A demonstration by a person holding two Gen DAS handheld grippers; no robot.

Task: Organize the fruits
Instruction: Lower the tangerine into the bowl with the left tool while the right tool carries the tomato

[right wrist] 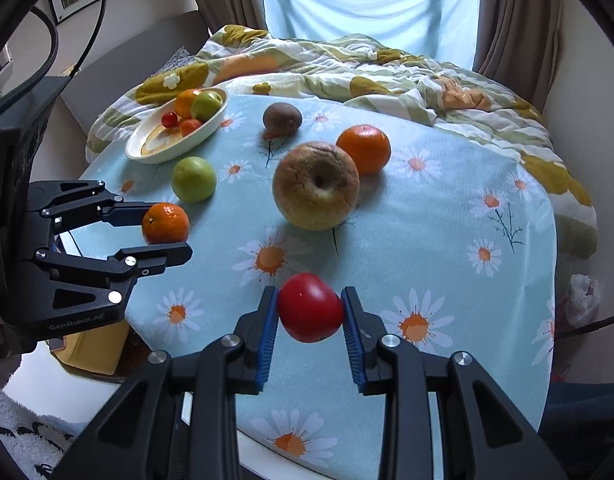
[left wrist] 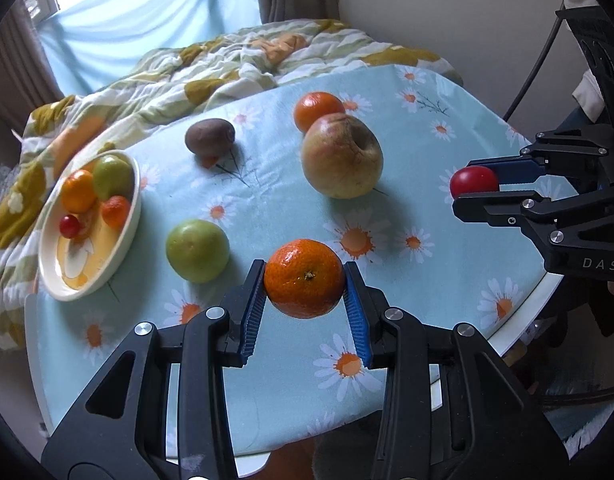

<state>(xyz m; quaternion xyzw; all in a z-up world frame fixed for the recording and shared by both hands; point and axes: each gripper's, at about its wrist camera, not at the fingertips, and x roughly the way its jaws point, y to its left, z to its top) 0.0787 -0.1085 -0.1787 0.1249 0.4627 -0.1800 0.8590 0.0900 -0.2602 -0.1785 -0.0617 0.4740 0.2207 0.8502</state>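
Observation:
My left gripper (left wrist: 304, 280) is shut on a mandarin (left wrist: 305, 278) and holds it above the table; it also shows in the right wrist view (right wrist: 166, 224). My right gripper (right wrist: 310, 308) is shut on a red tomato (right wrist: 310, 307), also seen in the left wrist view (left wrist: 473, 181). A cream oval dish (left wrist: 125, 220) at the left holds several small fruits. A green apple (left wrist: 197, 250), a kiwi (left wrist: 209, 135), a large yellow-red apple (left wrist: 341, 156) and an orange (left wrist: 317, 110) lie loose on the daisy tablecloth (left wrist: 427, 128).
A crumpled quilt (left wrist: 235, 64) lies along the table's far side under a curtained window. The round table's white edge (left wrist: 527, 320) runs at the right. A yellow box (right wrist: 91, 348) sits below the table edge in the right wrist view.

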